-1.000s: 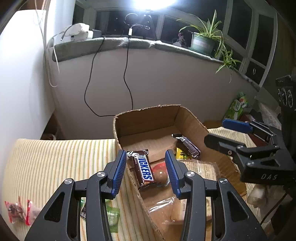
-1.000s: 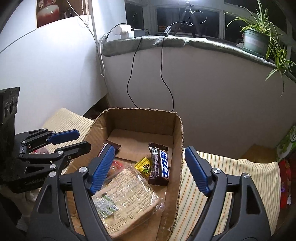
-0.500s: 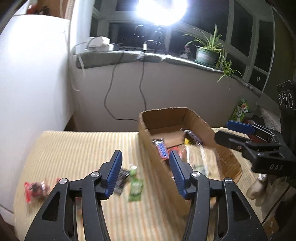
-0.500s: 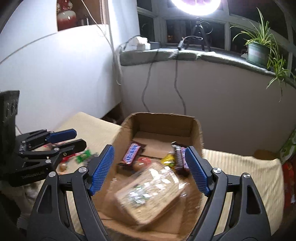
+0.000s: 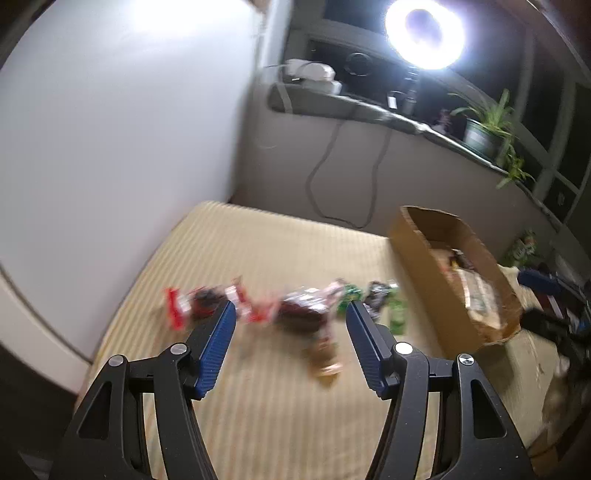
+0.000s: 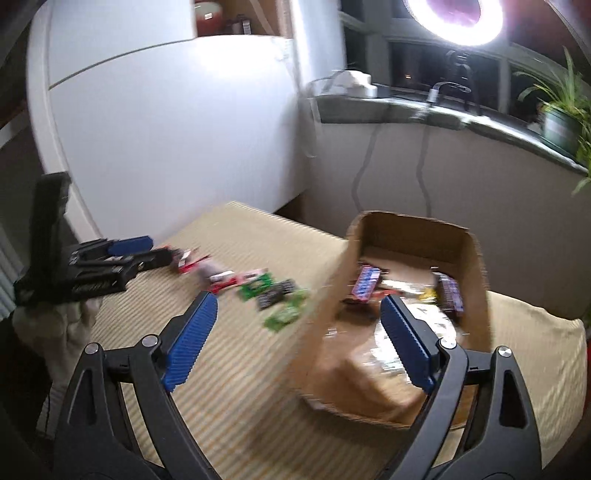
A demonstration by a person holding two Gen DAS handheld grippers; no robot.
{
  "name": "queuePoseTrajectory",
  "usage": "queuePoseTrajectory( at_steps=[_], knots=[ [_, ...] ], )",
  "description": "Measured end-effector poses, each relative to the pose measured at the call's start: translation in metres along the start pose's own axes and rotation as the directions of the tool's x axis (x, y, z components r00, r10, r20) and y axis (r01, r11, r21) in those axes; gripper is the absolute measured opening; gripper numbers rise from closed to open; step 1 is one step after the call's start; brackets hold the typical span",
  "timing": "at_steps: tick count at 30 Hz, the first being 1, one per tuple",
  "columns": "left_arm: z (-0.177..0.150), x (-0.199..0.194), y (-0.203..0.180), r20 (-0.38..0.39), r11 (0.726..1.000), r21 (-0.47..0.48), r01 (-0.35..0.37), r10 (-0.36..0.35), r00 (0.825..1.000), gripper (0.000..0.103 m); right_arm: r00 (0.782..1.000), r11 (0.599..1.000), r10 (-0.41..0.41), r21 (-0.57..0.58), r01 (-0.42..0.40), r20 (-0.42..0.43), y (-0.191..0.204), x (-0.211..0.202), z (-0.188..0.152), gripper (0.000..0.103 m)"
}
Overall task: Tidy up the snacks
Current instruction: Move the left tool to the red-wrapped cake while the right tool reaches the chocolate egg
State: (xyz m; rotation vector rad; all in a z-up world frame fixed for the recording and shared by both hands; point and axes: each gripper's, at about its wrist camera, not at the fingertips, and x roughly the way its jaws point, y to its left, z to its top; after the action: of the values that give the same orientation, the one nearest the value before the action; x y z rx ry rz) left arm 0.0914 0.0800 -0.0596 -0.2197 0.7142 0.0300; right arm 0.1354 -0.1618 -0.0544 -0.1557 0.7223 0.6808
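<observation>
A cardboard box (image 6: 476, 266) (image 5: 410, 243) stands on the striped beige cloth (image 5: 258, 402) and holds a Snickers bar (image 6: 365, 282), another bar (image 6: 450, 291) and a clear packet (image 6: 432, 325). Loose snacks lie in a row left of the box: red packets (image 5: 181, 306), a dark red packet (image 5: 303, 306), green packets (image 6: 255, 288). My left gripper (image 5: 288, 321) is open and empty above the loose snacks; it also shows in the right wrist view (image 6: 147, 249). My right gripper (image 6: 299, 325) is open and empty over the box's near left wall. Both views are blurred.
A white wall (image 5: 110, 129) lies left. A grey ledge (image 6: 406, 110) with cables, a ring light (image 5: 424, 33) and a potted plant (image 5: 484, 133) runs behind. Green bags (image 5: 522, 251) sit far right.
My left gripper swung left, away from the box, to above the loose snacks. My right gripper drew back and left, so the box now sits to its right.
</observation>
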Motion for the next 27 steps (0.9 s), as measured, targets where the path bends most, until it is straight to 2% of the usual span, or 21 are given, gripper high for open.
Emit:
queuePoseTrajectory(
  at_steps=[8,14,16,20,21,24,27],
  knots=[
    [-0.008,0.007,0.035,-0.014,0.997,-0.072,-0.017,0.016,1.000,0.062,0.993,0.994,0.071,-0.075,-0.078,-0.092,0.060,0.043,-0.013,0.092],
    [-0.008,0.026,0.051,-0.038,0.994,-0.110,-0.013,0.009,0.999,0.062,0.986,0.993,0.076,-0.081,-0.089,-0.148,0.082,0.077,-0.017,0.091],
    [-0.007,0.034,0.051,-0.046,0.994,-0.102,-0.026,0.021,0.999,0.062,0.983,0.993,0.075,-0.081,-0.090,-0.170,0.086,0.089,-0.018,0.086],
    [-0.005,0.049,0.053,-0.066,0.995,-0.090,-0.045,0.039,0.997,0.064,0.975,0.993,0.068,-0.081,-0.087,-0.213,0.092,0.113,-0.021,0.081],
    [-0.004,0.053,0.054,-0.073,0.995,-0.089,-0.048,0.042,0.996,0.067,0.973,0.993,0.069,-0.076,-0.088,-0.220,0.092,0.117,-0.022,0.078],
    [-0.002,0.065,0.055,-0.088,0.995,-0.084,-0.056,0.049,0.995,0.067,0.964,0.994,0.086,-0.046,-0.101,-0.253,0.091,0.131,-0.022,0.067],
    [-0.001,0.073,0.054,-0.098,0.995,-0.077,-0.063,0.056,0.994,0.067,0.960,0.994,0.084,-0.039,-0.098,-0.267,0.091,0.141,-0.022,0.065]
  ],
)
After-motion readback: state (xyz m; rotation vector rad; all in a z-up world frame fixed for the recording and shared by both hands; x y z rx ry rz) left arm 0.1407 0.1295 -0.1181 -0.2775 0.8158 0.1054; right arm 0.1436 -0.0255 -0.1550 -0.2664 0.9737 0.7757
